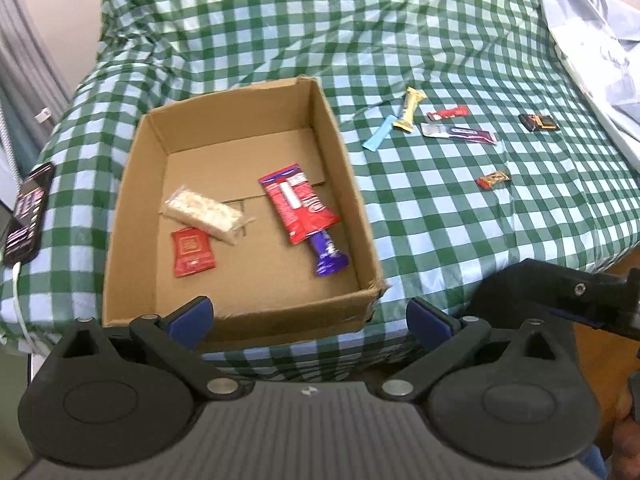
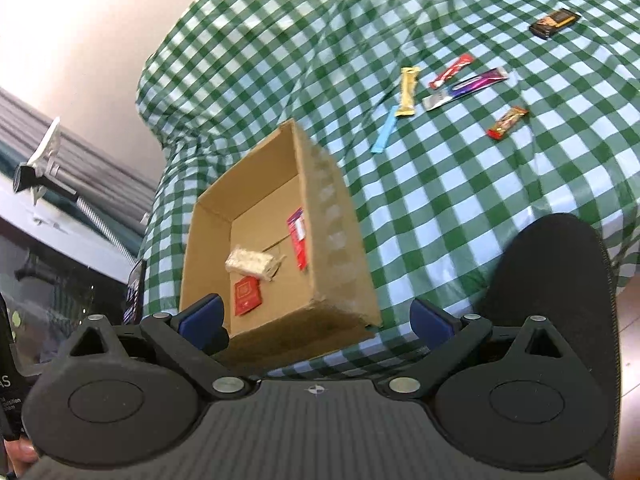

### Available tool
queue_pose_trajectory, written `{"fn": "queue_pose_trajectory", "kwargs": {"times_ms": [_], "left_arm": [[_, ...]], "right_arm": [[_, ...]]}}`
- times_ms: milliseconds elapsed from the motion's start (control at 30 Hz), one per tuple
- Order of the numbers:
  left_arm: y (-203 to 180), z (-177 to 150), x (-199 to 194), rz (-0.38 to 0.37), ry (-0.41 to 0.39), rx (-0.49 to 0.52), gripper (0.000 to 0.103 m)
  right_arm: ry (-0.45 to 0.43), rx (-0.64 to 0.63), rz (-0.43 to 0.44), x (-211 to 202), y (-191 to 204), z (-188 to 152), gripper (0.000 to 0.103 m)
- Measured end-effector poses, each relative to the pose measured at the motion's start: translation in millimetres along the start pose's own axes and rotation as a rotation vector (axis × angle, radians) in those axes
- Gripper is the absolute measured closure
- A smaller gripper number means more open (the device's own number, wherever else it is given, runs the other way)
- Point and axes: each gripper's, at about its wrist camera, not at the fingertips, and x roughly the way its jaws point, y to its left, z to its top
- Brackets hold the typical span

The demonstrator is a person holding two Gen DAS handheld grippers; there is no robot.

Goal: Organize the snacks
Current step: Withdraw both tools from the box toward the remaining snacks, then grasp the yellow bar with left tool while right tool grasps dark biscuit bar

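Hovering at the near edge of the table, left gripper (image 1: 310,318) has its blue-padded fingers spread apart, nothing between them. Right gripper (image 2: 316,318) same: fingers wide, empty, just near of the box.

Open brown cardboard box (image 1: 132,200) sits on the green-and-white checked tablecloth (image 1: 440,220), near-left part of the table. Inside: small red square sachet (image 1: 192,252) near-left, clear-wrapped pale crispy bar (image 1: 206,214) touching it on the far side, long red snack packet (image 1: 296,208) to the right, overlapping a purple wrapped bar (image 1: 328,254).

Loose on the cloth, far right of box: light blue stick packet (image 1: 378,134), yellow wrapped bar (image 1: 410,110) touching it, small red bar (image 1: 448,113), silver-and-purple long packet (image 1: 460,134), dark brown packet (image 1: 539,122) farthest right, orange-brown small candy (image 1: 493,180) nearer.

Black phone (image 1: 28,216) with white cable at the left table edge.
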Motion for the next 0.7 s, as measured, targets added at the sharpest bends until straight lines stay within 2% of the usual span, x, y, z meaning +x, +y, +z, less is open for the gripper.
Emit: {"fn": "queue_pose_trajectory", "kwargs": {"times_ms": [167, 367, 533, 700], "left_arm": [[-20, 46, 22, -0.071, 0.033, 0.001, 0.0], [-55, 122, 67, -0.081, -0.018, 0.014, 0.0], [-94, 188, 136, -0.072, -0.015, 0.053, 0.0], [-120, 244, 218, -0.07, 0.001, 0.053, 0.0]], "right_arm": [[-0.079, 0.02, -0.071, -5, -28, 29, 0.004], [-0.217, 0.041, -0.197, -7, -76, 90, 0.004], [-0.303, 0.036, -0.327, 13, -128, 153, 0.003], [-0.346, 0.043, -0.446, 62, -188, 221, 0.003]]}}
